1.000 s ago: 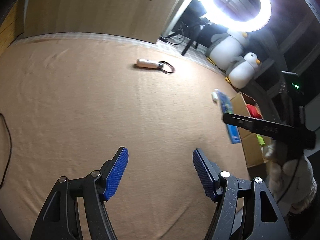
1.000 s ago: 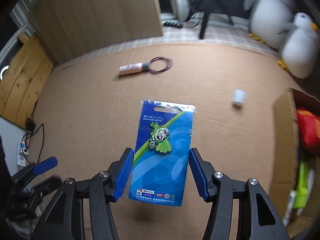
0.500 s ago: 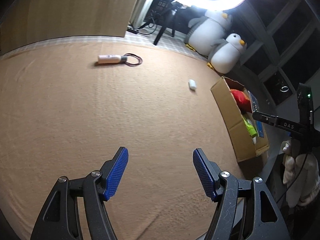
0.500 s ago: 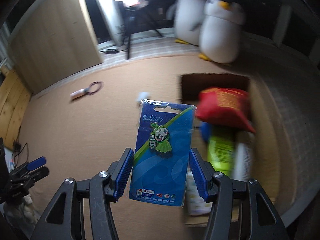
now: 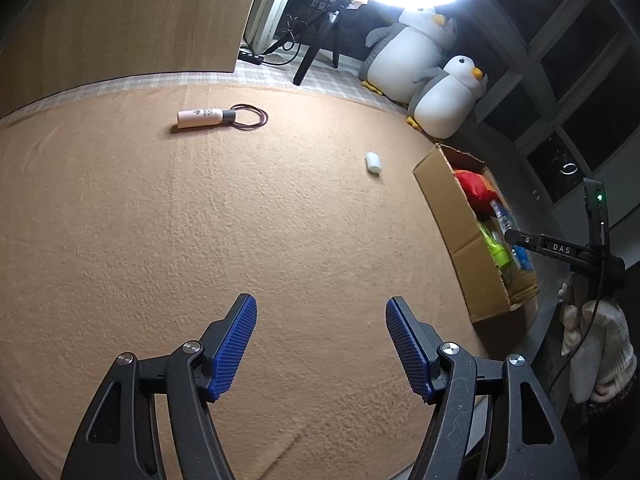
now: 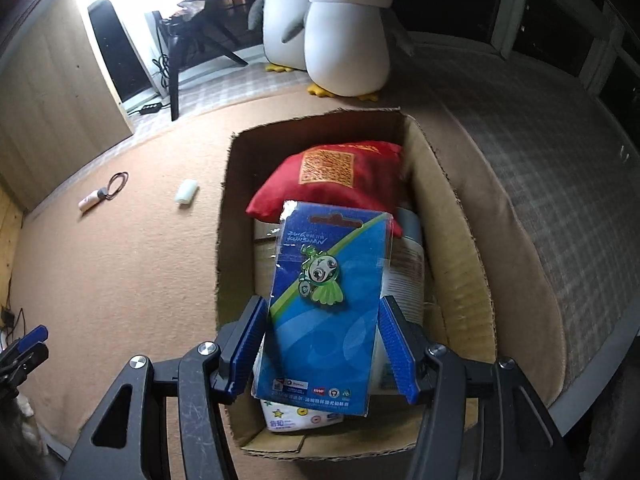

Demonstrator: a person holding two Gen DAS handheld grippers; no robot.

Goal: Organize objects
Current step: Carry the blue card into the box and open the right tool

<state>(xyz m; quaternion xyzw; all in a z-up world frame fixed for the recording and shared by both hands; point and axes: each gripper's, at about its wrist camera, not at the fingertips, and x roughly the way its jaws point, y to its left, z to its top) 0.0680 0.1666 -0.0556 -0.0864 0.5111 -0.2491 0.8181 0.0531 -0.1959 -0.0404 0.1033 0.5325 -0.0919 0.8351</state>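
Right gripper (image 6: 322,344) clamps the blue carded pin pack (image 6: 326,304) by its side edges, card face up toward the camera, directly over the open cardboard box (image 6: 464,248); below it lie a red pouch (image 6: 332,176) and other packets. Likely poised for release into the box. Left gripper (image 5: 322,344) stands wide, empty, over bare carpet; pink tube (image 5: 200,118) and white cap (image 5: 373,162) lie well ahead of it
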